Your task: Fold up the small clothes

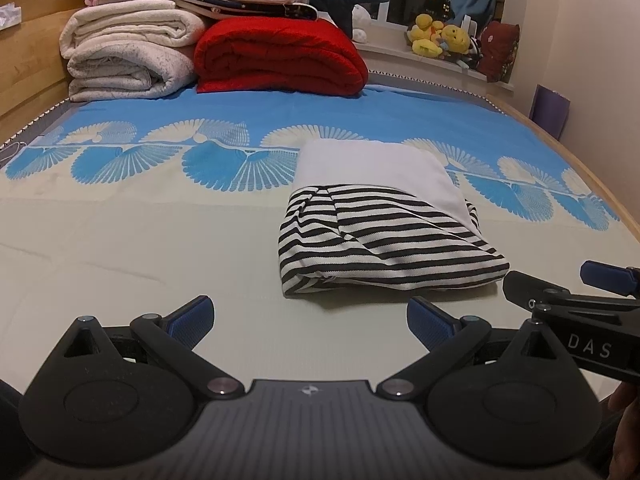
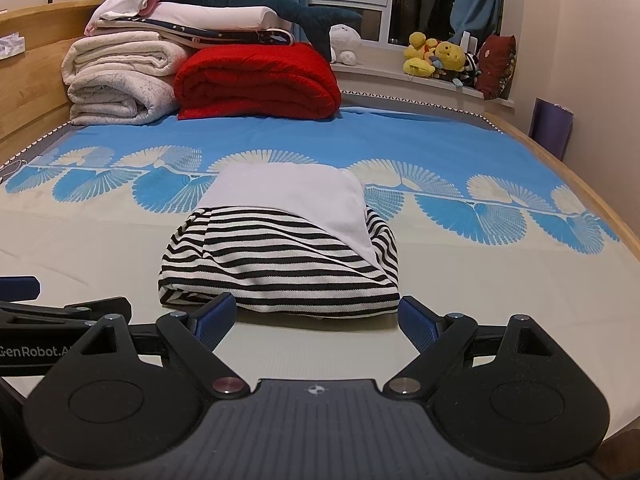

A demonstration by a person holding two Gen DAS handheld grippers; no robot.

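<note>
A folded black-and-white striped garment [image 1: 380,240] with a white cloth panel [image 1: 372,164] over its far half lies on the bed; it also shows in the right wrist view [image 2: 280,268]. My left gripper [image 1: 310,318] is open and empty, just in front of and left of the garment. My right gripper [image 2: 316,316] is open and empty, its blue pads [image 2: 216,316] at the garment's near edge, one on each side. The right gripper's body [image 1: 580,320] shows at the right of the left wrist view.
The bed sheet [image 2: 120,280] is cream near me and blue with fan patterns farther off. Folded white blankets [image 1: 124,52], a red quilt [image 1: 280,56] and a plush shark are stacked at the headboard end. Plush toys [image 2: 436,58] sit on the windowsill. A wooden bed rim [image 2: 600,204] runs on the right.
</note>
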